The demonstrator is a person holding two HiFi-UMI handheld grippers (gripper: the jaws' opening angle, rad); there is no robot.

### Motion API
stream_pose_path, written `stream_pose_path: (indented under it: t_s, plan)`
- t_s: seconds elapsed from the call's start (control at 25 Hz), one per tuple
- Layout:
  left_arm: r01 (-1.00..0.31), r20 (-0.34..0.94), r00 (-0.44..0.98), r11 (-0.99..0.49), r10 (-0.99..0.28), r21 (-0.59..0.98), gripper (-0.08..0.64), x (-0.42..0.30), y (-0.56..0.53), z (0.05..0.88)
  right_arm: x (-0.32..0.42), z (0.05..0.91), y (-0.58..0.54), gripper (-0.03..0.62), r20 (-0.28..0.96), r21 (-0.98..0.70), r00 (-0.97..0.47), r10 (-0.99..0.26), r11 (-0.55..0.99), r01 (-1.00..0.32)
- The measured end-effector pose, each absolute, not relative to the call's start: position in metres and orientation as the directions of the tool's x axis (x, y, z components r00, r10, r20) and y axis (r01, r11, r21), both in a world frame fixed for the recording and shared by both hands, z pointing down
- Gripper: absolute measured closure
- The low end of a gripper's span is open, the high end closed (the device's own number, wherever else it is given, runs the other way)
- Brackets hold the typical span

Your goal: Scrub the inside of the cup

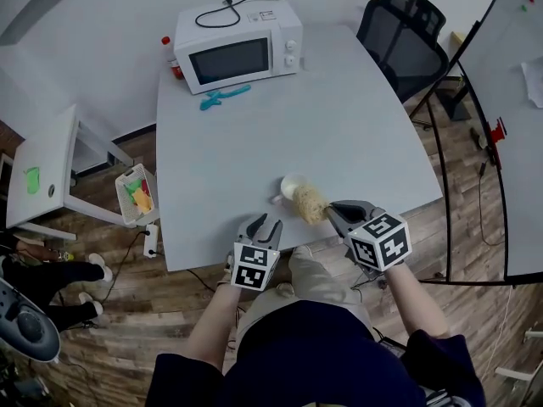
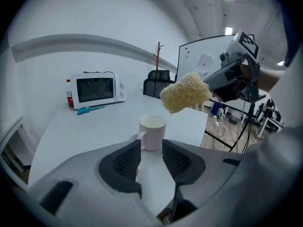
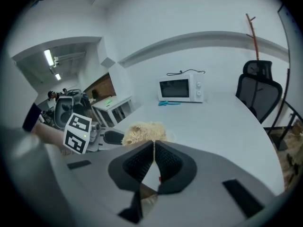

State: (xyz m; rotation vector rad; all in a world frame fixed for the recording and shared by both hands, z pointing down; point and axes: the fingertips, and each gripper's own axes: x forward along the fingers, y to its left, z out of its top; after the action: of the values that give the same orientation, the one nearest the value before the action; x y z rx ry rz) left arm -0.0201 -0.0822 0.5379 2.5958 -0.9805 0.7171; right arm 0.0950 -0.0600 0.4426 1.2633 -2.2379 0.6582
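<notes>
At table [image 1: 356, 134] edge: cup [image 1: 291, 186] upright | right gripper [image 1: 332, 210] pinching sponge [image 1: 310, 203] | left gripper [image 1: 265, 224] spread

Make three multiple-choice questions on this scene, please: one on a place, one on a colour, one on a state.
1. Where does the blue tool lie, relative to the microwave?
A. in front of it
B. on top of it
C. behind it

2. What colour is the cup?
A. black
B. white
C. green

3. How is the right gripper?
A. open and empty
B. shut on the cup
C. shut on the sponge

Answers:
1. A: the head view shows the tool on the table, just before the microwave's door.
2. B: the cup looks white in the head view and pale in the left gripper view.
3. C: in the right gripper view the jaws meet on the sponge, and the cup stands free on the table.
</notes>
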Motion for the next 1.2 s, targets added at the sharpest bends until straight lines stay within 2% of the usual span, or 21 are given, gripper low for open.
stream_pose_path:
  t_s: [0.16, 0.4, 0.88, 1.12, 1.2]
  plan:
    - [-0.677, 0.557, 0.628, -0.735, -0.544, 0.044, 0.394, -0.014, -0.095, 0.552, 0.093, 0.445, -0.081, 0.561, 0.678, -0.102, -0.465, -0.569, 0.554, -0.826]
    - [-0.685, 0.606, 0.577, -0.729, -0.548, -0.008, 0.393, -0.010, -0.119, 0.573, 0.092, 0.450, -0.105, 0.561, 0.753, -0.060, -0.472, -0.459, 0.666, -0.744]
    - [-0.711, 0.667, 0.507, -0.702, -0.546, -0.034, 0.394, 0.001, -0.140, 0.599, 0.087, 0.464, -0.125, 0.561, 0.860, -0.101, -0.475, -0.188, 0.849, -0.519]
    - [-0.745, 0.655, 0.472, -0.664, -0.590, -0.061, 0.429, 0.003, -0.146, 0.601, 0.084, 0.469, -0.139, 0.561, 0.910, -0.104, -0.410, -0.064, 0.922, -0.374]
    - [-0.765, 0.649, 0.450, -0.640, -0.613, -0.074, 0.491, 0.002, -0.149, 0.602, 0.078, 0.471, -0.143, 0.561, 0.917, -0.122, -0.398, -0.020, 0.937, -0.328]
